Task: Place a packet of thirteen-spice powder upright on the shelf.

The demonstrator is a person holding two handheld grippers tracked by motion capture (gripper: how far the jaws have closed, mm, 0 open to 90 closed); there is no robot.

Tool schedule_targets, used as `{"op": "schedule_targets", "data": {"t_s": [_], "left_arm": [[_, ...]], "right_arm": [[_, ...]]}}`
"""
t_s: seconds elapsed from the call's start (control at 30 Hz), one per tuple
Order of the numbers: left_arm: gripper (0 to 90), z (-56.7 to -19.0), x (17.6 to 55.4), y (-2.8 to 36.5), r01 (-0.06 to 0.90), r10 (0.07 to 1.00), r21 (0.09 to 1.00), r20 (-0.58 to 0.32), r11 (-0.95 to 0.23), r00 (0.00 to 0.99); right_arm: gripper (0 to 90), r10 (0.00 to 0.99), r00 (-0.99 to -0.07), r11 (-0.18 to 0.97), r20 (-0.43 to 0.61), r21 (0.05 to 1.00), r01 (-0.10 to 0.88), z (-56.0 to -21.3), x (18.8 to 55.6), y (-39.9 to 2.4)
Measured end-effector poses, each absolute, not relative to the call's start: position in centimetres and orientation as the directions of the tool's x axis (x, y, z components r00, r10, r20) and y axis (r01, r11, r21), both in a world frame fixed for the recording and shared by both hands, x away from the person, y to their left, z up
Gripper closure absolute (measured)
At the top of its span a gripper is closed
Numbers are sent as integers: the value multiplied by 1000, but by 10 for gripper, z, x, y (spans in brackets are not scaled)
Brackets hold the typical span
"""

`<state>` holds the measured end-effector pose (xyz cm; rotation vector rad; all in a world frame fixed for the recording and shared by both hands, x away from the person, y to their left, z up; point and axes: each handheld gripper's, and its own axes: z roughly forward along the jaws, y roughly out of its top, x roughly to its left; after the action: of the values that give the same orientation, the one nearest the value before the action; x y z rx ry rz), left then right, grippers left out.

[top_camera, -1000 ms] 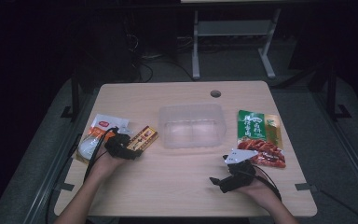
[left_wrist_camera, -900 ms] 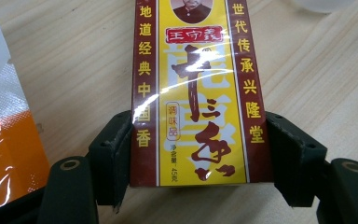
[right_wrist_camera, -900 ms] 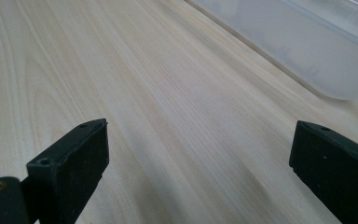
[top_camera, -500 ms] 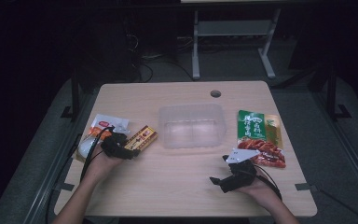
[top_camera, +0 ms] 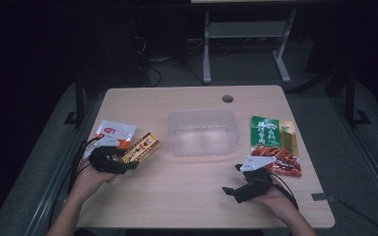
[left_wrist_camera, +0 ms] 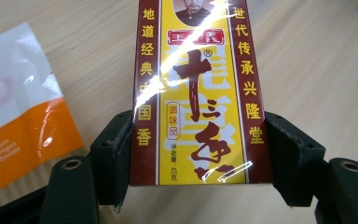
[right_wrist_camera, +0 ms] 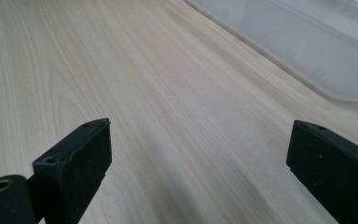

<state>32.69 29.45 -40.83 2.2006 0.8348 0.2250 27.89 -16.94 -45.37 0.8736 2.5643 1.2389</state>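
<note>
Your left gripper [left_wrist_camera: 193, 186] has its jaws clamped on the yellow-and-maroon box [left_wrist_camera: 196, 93] at the table's [top_camera: 187, 196] left, apparently just lifted, w/ your right gripper [right_wrist_camera: 200, 163] wide open, empty; next, carry it to the clear tub [top_camera: 203, 132].

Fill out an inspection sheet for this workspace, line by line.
Surface: pale wooden table, round hole near the far edge.
Job's things: yellow and maroon printed box, clamped by its two long sides.
Clutter: clear plastic tub at centre; white and orange pouch far left; green and red food packet at right.
Grippers: left gripper shut on the box; right gripper open, jaws wide over bare wood.
Cables: black cable trailing from the left gripper.
Surroundings: dark room, grey floor, white metal stand behind the table.
</note>
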Motion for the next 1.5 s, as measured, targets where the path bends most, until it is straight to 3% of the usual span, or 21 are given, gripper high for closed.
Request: {"op": "schedule_targets", "data": {"t_s": [0.6,1.0,1.5], "left_arm": [[320,-404,302,242,329,406,751,-89,-572,910],[319,-404,294,210,273,315,773,-100,-572,944],[319,-399,300,172,134,134,780,-64,-611,989]], "right_arm": [[62,467,-875,496,125,783,376,-439,281,-181],[62,352,-919,521,177,778,350,-431,293,-175],[91,170,-972,516,162,826,228,-406,308,-146]]}}
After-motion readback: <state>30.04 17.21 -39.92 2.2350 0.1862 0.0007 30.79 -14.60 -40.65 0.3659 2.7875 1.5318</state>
